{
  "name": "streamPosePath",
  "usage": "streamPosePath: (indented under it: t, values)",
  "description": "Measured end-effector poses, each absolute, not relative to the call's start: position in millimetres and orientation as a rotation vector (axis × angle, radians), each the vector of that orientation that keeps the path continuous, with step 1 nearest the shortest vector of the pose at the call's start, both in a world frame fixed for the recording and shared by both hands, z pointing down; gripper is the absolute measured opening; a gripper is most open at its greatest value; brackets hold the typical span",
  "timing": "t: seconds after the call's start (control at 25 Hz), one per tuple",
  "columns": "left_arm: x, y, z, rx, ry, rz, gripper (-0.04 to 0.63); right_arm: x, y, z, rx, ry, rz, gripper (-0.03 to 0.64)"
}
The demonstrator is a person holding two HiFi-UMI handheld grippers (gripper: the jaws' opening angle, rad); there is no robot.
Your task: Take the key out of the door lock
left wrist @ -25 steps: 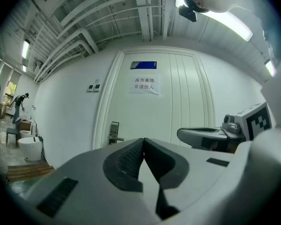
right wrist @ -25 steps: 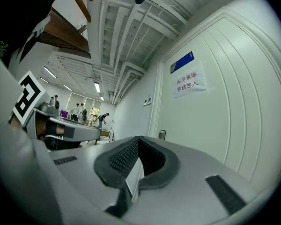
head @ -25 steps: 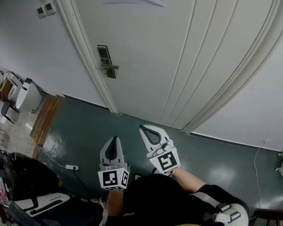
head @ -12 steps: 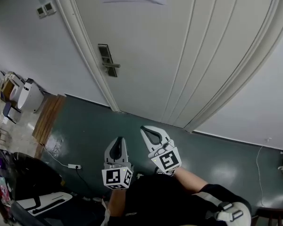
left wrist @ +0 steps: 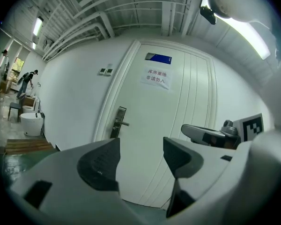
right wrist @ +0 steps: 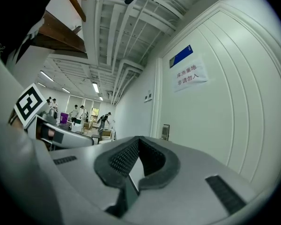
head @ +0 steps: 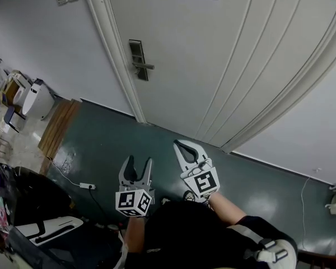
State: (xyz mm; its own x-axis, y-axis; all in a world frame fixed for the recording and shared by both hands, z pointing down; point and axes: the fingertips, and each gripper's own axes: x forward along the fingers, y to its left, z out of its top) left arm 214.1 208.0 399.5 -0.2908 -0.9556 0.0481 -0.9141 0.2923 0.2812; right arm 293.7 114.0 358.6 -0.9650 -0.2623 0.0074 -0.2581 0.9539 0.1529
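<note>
White panelled door (head: 213, 66), closed, bearing the door lock (head: 137, 59): a dark upright metal plate with a lever handle (head: 146, 66) projecting from its middle. A paper notice (left wrist: 155, 77) hangs well above the door lock, further across the panel. The key, the object of the task, would sit in the door lock, but at this range no view resolves it, so its presence and orientation cannot be confirmed.

Left tool (head: 139, 161): well apart from the door lock, below it over the green floor (head: 101, 144) in the head view. Its jaws have just been opening and stand wide apart; the left gripper view shows only the distant door between them, nothing held. There the door lock (left wrist: 118, 122) appears just outside the gap, beyond the left-hand jaw.

Right tool (head: 179, 144): just beside the left tool, on the side farther from the door lock. Its jaws are closed tip to tip and empty, as the right gripper view (right wrist: 138, 139) confirms, with the door lock (right wrist: 165, 131) small in the background.

Progress, as judged: no part of the extraction is done. The whole approach to the door lock remains, followed by closing a tool on the key's head and drawing it straight out. The freshly spread left tool looks the likelier candidate.
</note>
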Motion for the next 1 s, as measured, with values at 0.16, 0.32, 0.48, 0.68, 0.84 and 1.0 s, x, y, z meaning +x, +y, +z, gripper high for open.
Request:
streamPosePath:
  t: [0.16, 0.32, 0.48, 0.68, 0.84, 1.0]
  values:
    - [197, 224, 403, 1.722, -2.355, -0.3, 0.273, 273, 124, 358, 0.402, -3.073, -0.259, 0.009]
    - [181, 242, 410, 1.727, -2.368, -0.276, 0.272, 253, 137, 365, 0.391, -3.076, -0.296, 0.009]
    - [160, 252, 420, 1.707, -2.359, -0.258, 0.272, 235, 146, 377, 0.387, -3.062, -0.254, 0.009]
    - [139, 248, 427, 1.697, -2.351, -0.255, 0.273, 210, 141, 383, 0.358, -3.038, -0.267, 0.009]
    - [118, 234, 425, 1.7, -2.356, -0.261, 0.273, 183, 129, 381, 0.346, -3.053, -0.261, 0.009]
    - [96, 215, 428, 1.683, -2.349, -0.274, 0.273, 153, 109, 388, 0.323, -3.045, -0.244, 0.009]
